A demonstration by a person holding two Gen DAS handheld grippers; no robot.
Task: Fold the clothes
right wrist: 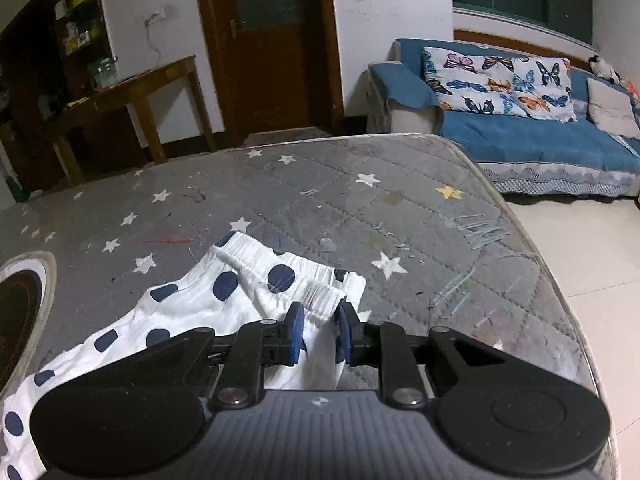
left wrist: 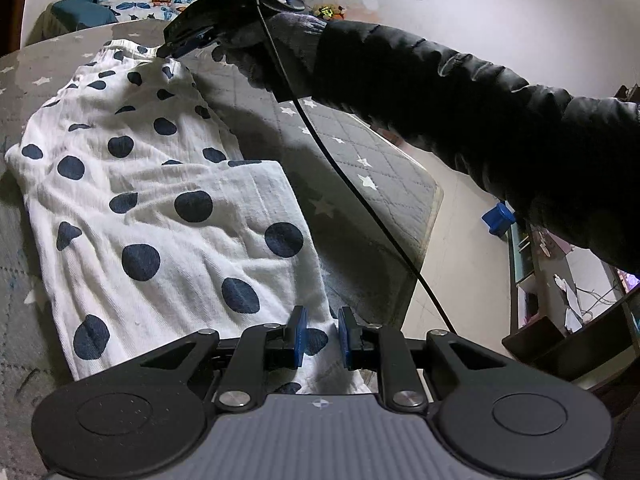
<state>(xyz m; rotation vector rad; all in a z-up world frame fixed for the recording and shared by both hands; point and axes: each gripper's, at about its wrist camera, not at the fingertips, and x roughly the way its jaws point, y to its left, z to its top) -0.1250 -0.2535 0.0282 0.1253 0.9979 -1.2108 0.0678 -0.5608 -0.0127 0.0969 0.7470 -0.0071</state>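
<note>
Two grippers are set at the dotted garment [left wrist: 160, 208] on the mattress [right wrist: 400, 200]: left gripper [left wrist: 322, 330] and right gripper [right wrist: 320, 328], each partly open around cloth, seemingly unclamped.

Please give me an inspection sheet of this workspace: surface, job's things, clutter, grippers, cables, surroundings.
Surface: grey star-print mattress, scribbled and stained.
Job's things: white polka-dot garment, partly folded, wrinkled.
Clutter: round object at the mattress edge.
Grippers: left gripper around the garment's near edge; right gripper around its elastic waistband; closure unclear.
Cables: black cable hanging from the right gripper.
Surroundings: blue sofa, butterfly cushions, wooden door, side table.
</note>
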